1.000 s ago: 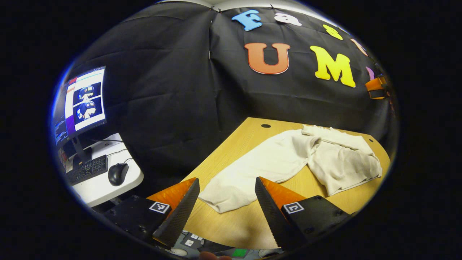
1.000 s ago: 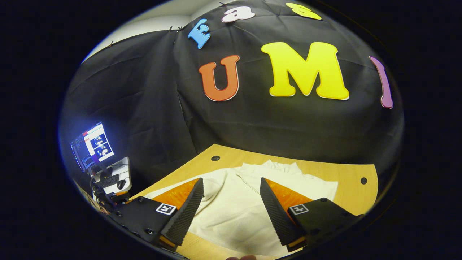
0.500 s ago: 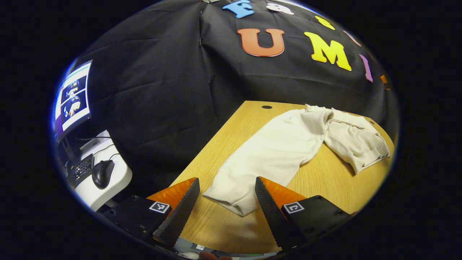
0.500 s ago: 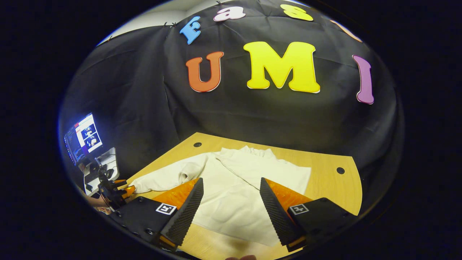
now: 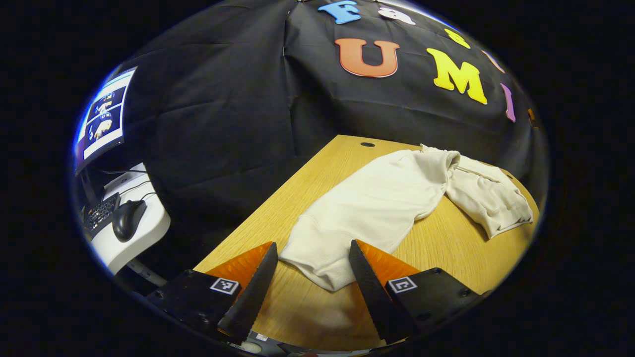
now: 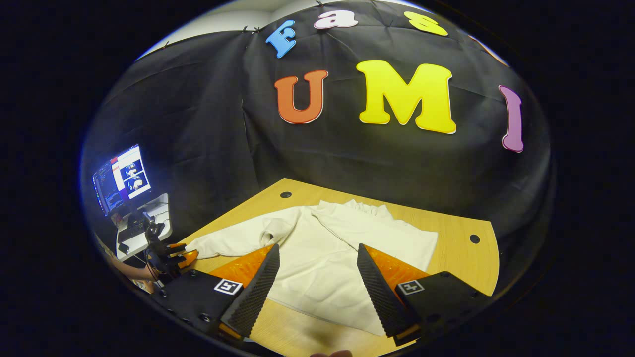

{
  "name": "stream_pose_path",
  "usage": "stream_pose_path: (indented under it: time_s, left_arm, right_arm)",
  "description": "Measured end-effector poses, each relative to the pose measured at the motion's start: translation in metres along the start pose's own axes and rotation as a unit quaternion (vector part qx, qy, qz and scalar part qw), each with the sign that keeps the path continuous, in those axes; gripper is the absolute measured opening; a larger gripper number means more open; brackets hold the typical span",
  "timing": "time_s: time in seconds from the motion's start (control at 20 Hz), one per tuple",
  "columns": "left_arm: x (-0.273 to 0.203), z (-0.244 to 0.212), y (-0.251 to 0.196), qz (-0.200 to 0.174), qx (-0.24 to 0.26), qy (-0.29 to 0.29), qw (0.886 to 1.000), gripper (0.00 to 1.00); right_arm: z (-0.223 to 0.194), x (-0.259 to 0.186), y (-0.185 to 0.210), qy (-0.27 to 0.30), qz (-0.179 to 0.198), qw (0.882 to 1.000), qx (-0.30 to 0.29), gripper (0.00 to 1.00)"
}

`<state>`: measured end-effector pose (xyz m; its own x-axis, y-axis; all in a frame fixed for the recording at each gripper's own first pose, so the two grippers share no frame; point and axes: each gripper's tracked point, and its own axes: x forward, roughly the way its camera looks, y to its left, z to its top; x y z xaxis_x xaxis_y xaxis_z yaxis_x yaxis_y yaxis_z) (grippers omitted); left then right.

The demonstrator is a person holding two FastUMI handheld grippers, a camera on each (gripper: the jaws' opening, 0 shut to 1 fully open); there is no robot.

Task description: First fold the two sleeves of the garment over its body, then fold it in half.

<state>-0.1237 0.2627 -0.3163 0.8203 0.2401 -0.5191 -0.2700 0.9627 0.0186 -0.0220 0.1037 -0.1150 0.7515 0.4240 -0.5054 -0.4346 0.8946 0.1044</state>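
Cloth in pale cream, the garment [image 5: 392,198] lies spread on the wooden counter [image 5: 446,248], its body bunched toward the far edge near the booth wall. One sleeve [image 5: 347,223] runs out long and straight from that body toward the near left corner, and its cuff [image 5: 317,267] ends right between the spread fingers of the left claw [image 5: 310,277], which is released and holds nothing. The sleeve's long axis points almost directly away from this claw, so a pinch at the cuff and a carry along that line looks like the natural next step. The right claw [image 6: 317,282], also released and empty, hovers over the garment's body [image 6: 327,263] at the near edge, well apart from that cuff. In the right gripper view the left claw [image 6: 171,258] sits at the sleeve's tip, clearly the nearer one.
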Motion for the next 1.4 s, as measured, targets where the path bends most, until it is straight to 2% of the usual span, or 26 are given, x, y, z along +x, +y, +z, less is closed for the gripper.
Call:
stream_pose_path:
  time_s: [0.2, 0.35, 0.5, 0.55, 0.7, 1.0, 1.15, 1.4]
  left_arm:
    - [0.002, 0.0, -0.002, 0.0, -0.003, 0.018, 1.0, 0.82]
    - [0.002, 0.002, -0.004, -0.005, -0.011, 0.016, 1.0, 0.53]
    - [0.003, 0.004, -0.009, -0.012, -0.005, 0.022, 1.0, 0.32]
    - [0.003, 0.005, -0.009, -0.01, -0.002, 0.025, 1.0, 0.16]
    - [0.003, 0.005, -0.01, -0.009, -0.001, 0.04, 0.999, 0.05]
    - [-0.009, 0.03, -0.014, -0.014, -0.026, 0.027, 0.999, 0.04]
    - [-0.014, 0.051, -0.027, -0.025, -0.017, 0.017, 0.999, 0.03]
    - [-0.021, 0.115, -0.058, -0.048, -0.028, -0.025, 0.998, 0.03]
  right_arm:
    - [-0.005, -0.006, -0.003, 0.006, -0.008, 1.0, -0.004, 0.97]
    - [-0.007, -0.01, -0.009, 0.005, -0.013, 1.0, 0.002, 0.97]
    - [-0.011, -0.012, -0.013, 0.008, -0.016, 1.0, 0.009, 0.98]
    - [-0.013, -0.013, -0.014, 0.009, -0.017, 1.0, 0.012, 0.98]
    - [-0.015, -0.017, -0.02, 0.008, -0.022, 1.0, 0.019, 0.98]
    - [-0.019, -0.025, -0.035, 0.011, -0.03, 0.999, 0.039, 0.97]
    - [-0.019, -0.029, -0.042, 0.006, -0.031, 0.998, 0.054, 0.98]
    - [-0.003, -0.048, -0.055, -0.02, -0.029, 0.998, 0.061, 0.97]
